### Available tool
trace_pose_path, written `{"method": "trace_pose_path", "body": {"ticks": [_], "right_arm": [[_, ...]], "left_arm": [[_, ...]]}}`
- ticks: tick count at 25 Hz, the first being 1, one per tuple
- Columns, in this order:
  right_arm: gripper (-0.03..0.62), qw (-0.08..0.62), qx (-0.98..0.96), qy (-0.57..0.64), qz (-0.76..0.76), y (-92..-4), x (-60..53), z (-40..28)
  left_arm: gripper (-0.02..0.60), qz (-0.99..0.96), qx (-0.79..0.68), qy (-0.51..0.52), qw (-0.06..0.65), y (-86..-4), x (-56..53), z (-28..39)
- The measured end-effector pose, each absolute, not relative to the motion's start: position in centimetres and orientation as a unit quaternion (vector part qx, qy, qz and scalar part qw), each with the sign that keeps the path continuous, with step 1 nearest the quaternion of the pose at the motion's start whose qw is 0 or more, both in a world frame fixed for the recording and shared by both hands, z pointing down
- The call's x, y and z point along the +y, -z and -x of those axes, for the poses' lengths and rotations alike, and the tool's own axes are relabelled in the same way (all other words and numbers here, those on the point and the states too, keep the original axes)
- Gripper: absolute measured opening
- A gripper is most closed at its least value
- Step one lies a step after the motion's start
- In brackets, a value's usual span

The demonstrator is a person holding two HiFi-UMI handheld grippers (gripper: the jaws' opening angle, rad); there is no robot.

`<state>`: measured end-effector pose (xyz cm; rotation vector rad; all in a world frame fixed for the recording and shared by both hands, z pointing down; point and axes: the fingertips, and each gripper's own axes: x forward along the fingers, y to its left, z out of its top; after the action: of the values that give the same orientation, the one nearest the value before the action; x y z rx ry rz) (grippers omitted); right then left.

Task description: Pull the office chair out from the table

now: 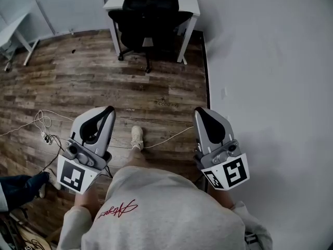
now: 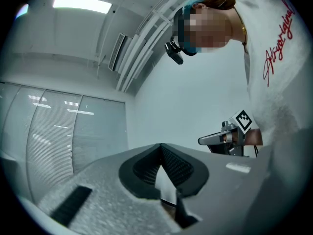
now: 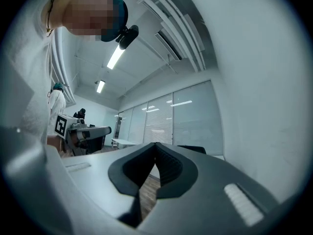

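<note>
The black mesh-backed office chair [image 1: 148, 20] sits at the far end of the room, its seat tucked under the small white rectangular table [image 1: 115, 1], with the backrest facing the person and its wheeled base on the wood-plank floor [image 1: 78, 82]. Nothing touches it yet.

The step in hand looks like the approach. To do it well, the jaws should open before reaching the chair, then take the top edge of the backrest on both sides, so that the pull comes straight back along the floor and the base rolls clear of the table legs.

The grey left gripper [image 1: 107, 111] and grey right gripper [image 1: 200, 111] are both held out in front of the person, well short of the chair. Each has its jaws closed together on nothing. A white wall [image 1: 270, 61] runs close along the right side, and a thin white cable [image 1: 166, 138] crosses the floor ahead
</note>
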<state>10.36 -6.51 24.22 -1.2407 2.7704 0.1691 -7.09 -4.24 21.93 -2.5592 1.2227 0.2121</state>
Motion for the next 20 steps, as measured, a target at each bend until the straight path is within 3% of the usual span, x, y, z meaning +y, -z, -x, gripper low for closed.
{"method": "trace_pose_path", "body": {"ticks": [20], "right_arm": [[0.003, 0.029, 0.890, -0.041, 0.454, -23.4, -30.0, -4.7]], "left_arm": [[-0.006, 0.909, 0.389, -0.078, 0.126, -21.0, -29.5, 13.2]]}}
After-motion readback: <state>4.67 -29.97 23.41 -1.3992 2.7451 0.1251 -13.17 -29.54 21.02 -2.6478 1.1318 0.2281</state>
